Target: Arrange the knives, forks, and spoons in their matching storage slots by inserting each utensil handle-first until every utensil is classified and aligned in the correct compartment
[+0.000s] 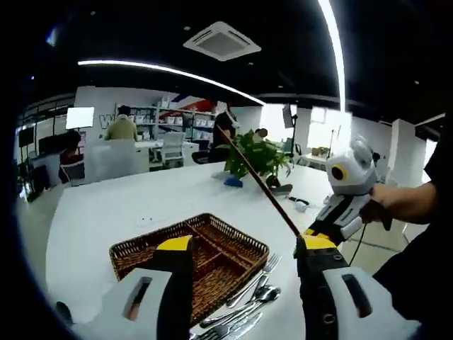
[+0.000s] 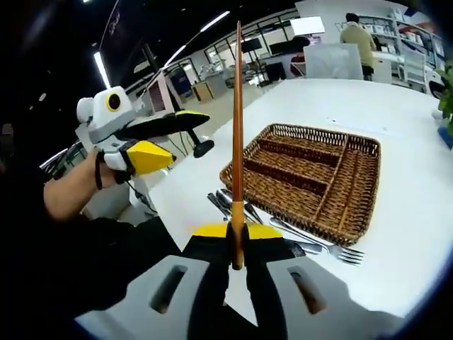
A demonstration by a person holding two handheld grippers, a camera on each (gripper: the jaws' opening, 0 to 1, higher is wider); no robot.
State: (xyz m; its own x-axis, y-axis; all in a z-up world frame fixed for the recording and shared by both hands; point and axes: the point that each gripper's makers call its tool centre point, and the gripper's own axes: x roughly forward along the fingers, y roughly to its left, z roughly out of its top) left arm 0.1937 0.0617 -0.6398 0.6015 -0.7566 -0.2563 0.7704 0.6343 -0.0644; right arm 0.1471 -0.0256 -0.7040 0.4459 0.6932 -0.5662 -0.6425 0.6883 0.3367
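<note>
in the left gripper view, the left gripper (image 1: 244, 251) is hovering above the white table (image 1: 106, 205) with its yellow-tipped jaws standing wide apart and nothing between them; just beyond them the wicker tray (image 1: 141, 251) is lying with its long slots bare, and the loose utensils (image 1: 248, 297), a fork and spoons among them, are lying bunched on the table touching the tray's near-right edge; further right, the right gripper (image 1: 316, 237) is coming into view in a person's hand (image 1: 396, 200), carrying a chopstick (image 1: 258, 177) that is slanting up and leftward in front of a potted plant (image 1: 258, 152).

in the right gripper view, the left gripper (image 2: 180, 138) is showing at the left with its jaws parted; in the middle the right gripper (image 2: 237, 244) is clamping the chopstick (image 2: 237, 127) by its lower end, its jaws closed together on it, the stick rising straight up along the view; to the right the wicker tray (image 2: 354, 219) is sitting on the table (image 2: 417, 234), with the utensils (image 2: 283, 227) lying along its near side, a fork's tines pointing right.

the stick is looking light, stiff and smooth, so it is likely to pivot or slip in a grip this near its end; the metal utensils are probably heavier and slick, lying flat and overlapping, so taking each at mid-handle, one at a time, is seeming the safer hold.
</note>
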